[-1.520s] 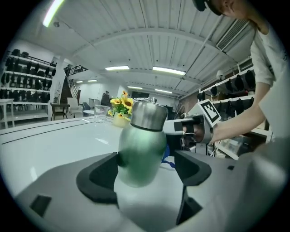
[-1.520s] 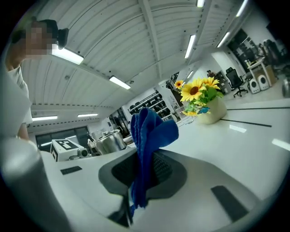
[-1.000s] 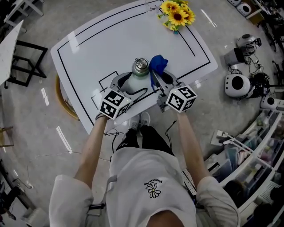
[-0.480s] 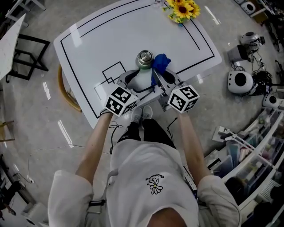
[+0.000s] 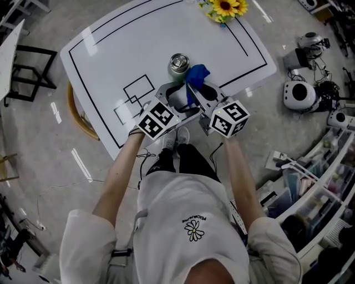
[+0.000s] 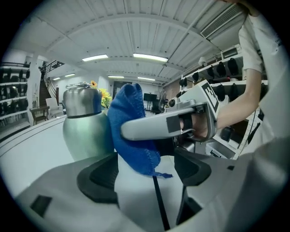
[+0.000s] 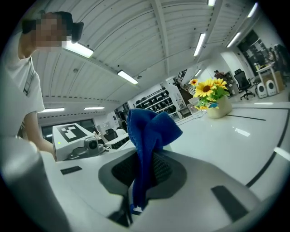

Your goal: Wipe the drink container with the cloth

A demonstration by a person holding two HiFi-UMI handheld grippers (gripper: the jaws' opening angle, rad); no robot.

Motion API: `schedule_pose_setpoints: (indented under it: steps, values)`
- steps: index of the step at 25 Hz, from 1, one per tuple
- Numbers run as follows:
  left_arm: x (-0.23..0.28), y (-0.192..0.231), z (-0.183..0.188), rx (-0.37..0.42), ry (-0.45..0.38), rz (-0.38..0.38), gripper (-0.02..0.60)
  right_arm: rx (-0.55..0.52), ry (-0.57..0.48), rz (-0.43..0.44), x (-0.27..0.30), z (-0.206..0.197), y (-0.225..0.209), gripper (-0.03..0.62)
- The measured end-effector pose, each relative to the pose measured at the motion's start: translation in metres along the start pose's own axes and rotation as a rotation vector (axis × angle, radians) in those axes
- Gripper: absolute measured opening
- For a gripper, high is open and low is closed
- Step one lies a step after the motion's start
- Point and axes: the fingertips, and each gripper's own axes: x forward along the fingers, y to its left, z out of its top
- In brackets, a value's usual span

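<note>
A white tabletop (image 5: 111, 50) marked with black outlines carries an upright pale-green metal drink container (image 5: 178, 65) with a silver lid. A bunch of yellow sunflowers (image 5: 224, 6) stands near its far edge.

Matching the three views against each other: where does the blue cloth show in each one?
Head view: blue cloth above centre, right of the bottle.
Left gripper view: blue cloth at centre, right of the bottle.
Right gripper view: blue cloth at centre, pinched between the jaws.
Shared landmark: sunflowers: top edge, behind the bottle, upper right respectively.
</note>
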Motion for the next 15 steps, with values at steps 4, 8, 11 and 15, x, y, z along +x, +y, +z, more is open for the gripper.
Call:
schedule_pose_setpoints:
  steps: [4,8,11,15]
  values:
    - [-0.016,-0.009,0.004,0.010,-0.016,-0.033,0.376,-0.011,-0.005,-0.009,0.001,0.006,-0.004,0.041]
    - [-0.045,0.022,0.000,0.021,-0.019,0.046,0.377,-0.026,0.003,-0.014,0.001,0.007,-0.005,0.041]
    - [-0.046,0.059,0.001,0.019,-0.018,0.101,0.377,-0.024,0.004,-0.022,0.001,0.006,-0.006,0.041]
    - [-0.028,0.081,0.009,0.001,-0.040,0.081,0.390,-0.023,0.004,-0.034,-0.001,0.005,-0.008,0.041]
